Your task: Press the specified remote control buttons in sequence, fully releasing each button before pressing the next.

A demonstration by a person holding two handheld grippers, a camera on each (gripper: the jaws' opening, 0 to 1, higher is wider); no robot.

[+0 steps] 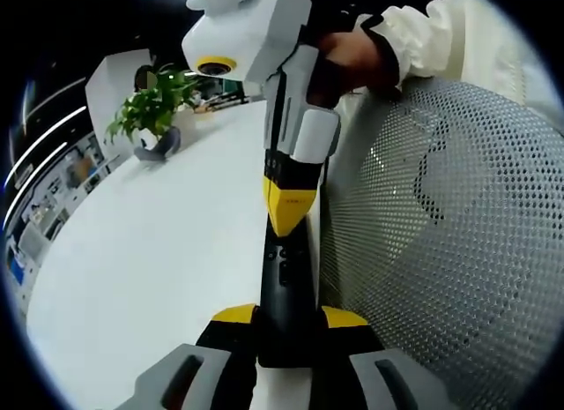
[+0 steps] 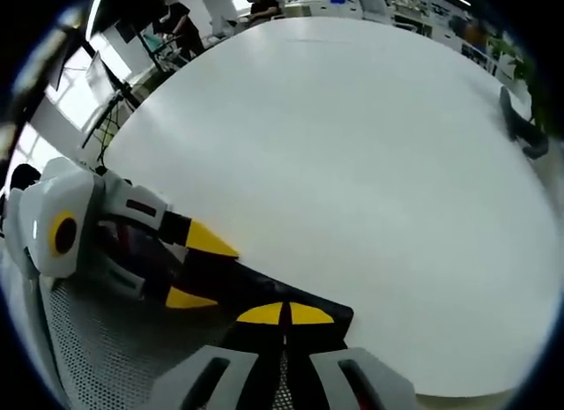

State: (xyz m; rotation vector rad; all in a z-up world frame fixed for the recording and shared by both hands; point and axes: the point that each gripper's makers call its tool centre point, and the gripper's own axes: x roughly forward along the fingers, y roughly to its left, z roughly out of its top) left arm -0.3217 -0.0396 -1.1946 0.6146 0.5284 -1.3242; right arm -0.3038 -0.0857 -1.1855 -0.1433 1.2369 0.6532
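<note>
In the left gripper view, the left hand-held gripper (image 1: pixel 289 326) clamped the remote (image 1: pixel 286 291) at the bench (image 1: pixel 150 269) edge; the right hand-held gripper (image 1: pixel 289 214), jaws together, touched its buttons. In the right gripper view, the right hand-held gripper (image 2: pixel 284 315) sat tip-down on it; a straight press, then a full lift, would serve best.

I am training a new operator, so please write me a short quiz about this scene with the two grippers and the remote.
1. True or false: the left gripper holds the black remote between its fingers.
2. What stands at the far side of the white table? A) a laptop B) a potted plant C) a cup
3. Fill in: the yellow fingers of the right gripper, tip down on the remote, are ____ (open or shut).

Key: 1 true; 2 B; 3 shut.
</note>
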